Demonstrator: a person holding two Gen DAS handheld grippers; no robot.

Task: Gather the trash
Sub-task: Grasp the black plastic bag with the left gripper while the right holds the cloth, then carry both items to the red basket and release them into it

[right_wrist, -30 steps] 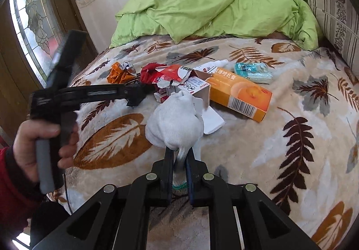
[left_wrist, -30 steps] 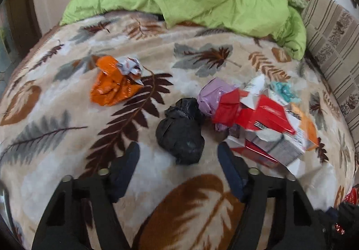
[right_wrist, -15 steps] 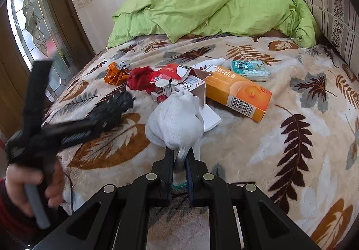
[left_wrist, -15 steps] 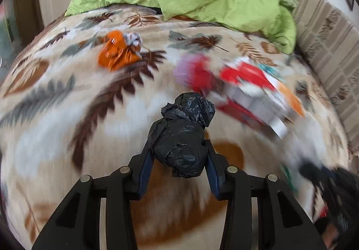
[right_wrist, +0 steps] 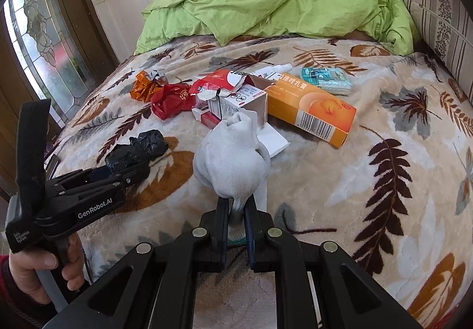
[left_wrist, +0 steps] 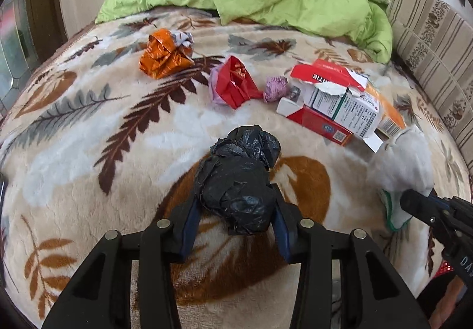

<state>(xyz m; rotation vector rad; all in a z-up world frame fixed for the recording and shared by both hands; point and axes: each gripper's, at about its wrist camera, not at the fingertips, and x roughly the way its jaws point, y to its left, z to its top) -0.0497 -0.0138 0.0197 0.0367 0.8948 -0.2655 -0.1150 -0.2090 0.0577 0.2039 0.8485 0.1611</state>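
Crumpled black plastic bag [left_wrist: 239,187]: sitting clamped in left gripper [left_wrist: 236,210]. Right gripper [right_wrist: 236,210] is pinching white fabric bundle [right_wrist: 233,157]; remaining litter is lying ahead of both.

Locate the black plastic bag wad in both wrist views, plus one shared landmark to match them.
Left wrist: black bag wad sits bottom centre, clamped in the left gripper.
Right wrist: same wad at mid left, ahead of the left gripper.
Shared landmark: orange foil wrapper on the blanket.

"GenRobot.AI" on left tool [right_wrist: 130,173] body; Chinese chars + barcode on orange box [right_wrist: 310,110].
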